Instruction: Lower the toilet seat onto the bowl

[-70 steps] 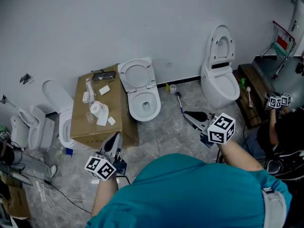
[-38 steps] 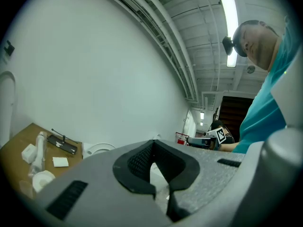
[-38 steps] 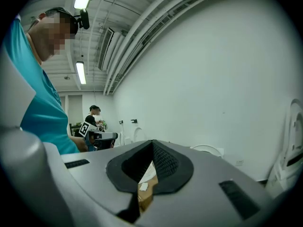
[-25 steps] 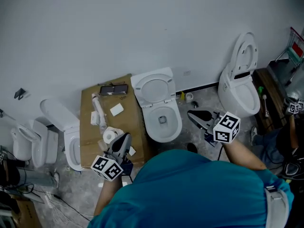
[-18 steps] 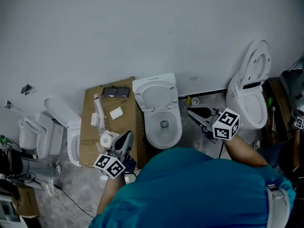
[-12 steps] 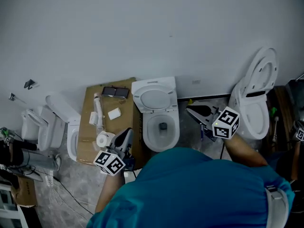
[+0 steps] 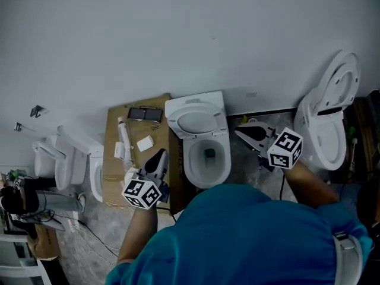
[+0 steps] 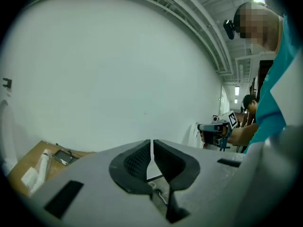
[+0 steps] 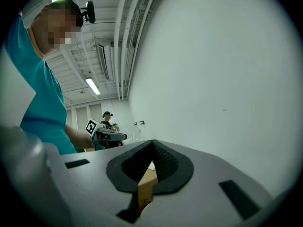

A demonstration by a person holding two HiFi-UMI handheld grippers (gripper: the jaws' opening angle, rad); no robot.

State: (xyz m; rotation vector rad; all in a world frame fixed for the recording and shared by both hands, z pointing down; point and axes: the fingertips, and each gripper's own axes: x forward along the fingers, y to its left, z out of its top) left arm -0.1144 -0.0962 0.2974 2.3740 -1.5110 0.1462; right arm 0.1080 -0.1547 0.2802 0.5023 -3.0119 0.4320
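Left gripper [image 7: 158, 157] and right gripper [image 7: 242, 130] flank the bowl [image 7: 206, 183], both closed, empty. The seat [image 7: 221, 123] stands raised at the bowl's back edge. Best hook its top rim with one closed tip and ease it down slowly.

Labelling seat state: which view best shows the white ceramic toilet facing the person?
Head view: the white ceramic toilet shows from above, seat ring included. Left gripper view and right gripper view show mostly the white wall and their own jaws, not this toilet.
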